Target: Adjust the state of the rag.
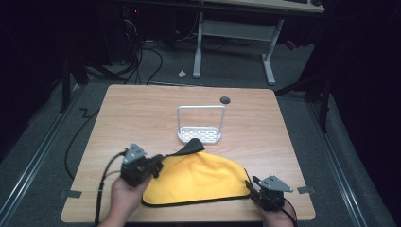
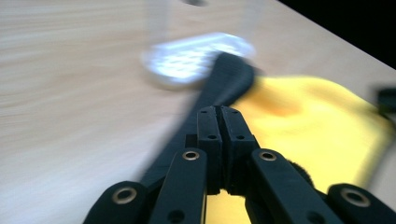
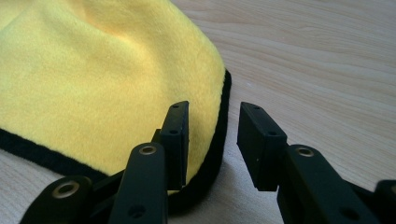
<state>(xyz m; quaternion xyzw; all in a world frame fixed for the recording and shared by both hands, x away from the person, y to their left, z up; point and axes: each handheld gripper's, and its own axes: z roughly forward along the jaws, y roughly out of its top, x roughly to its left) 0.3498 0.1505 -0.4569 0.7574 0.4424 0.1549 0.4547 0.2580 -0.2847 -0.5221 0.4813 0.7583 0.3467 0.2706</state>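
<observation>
The pale wooden table (image 1: 142,109) carries everything here, and the yellow fleece cloth with black edging (image 1: 203,177) lies on its near half, at about six o'clock from the table's middle. The cloth's long axis runs from nine o'clock to three o'clock, between your two hands. One corner is drawn up and over so that its dark underside shows, pointing toward twelve o'clock, where the small white wire rack with a perforated base (image 1: 200,124) stands just beyond the cloth.

Your left gripper (image 1: 153,166) is at the cloth's nine o'clock edge, and its fingers (image 2: 219,135) are clenched tight on the dark edging of that lifted corner, with the fabric running away from them toward the rack; the left gripper view is blurred, so how deep the bite goes is hard to tell. This hand is the nearer one to the fold in progress, so the coming move likely turns on carrying that corner across toward three o'clock.

Your right gripper (image 1: 253,187) sits at the cloth's three o'clock corner. Its fingers (image 3: 175,140) are released, roughly half spread, straddling the black edging (image 3: 219,140): one finger over the yellow fleece, the other over bare wood, neither pressing the cloth.
</observation>
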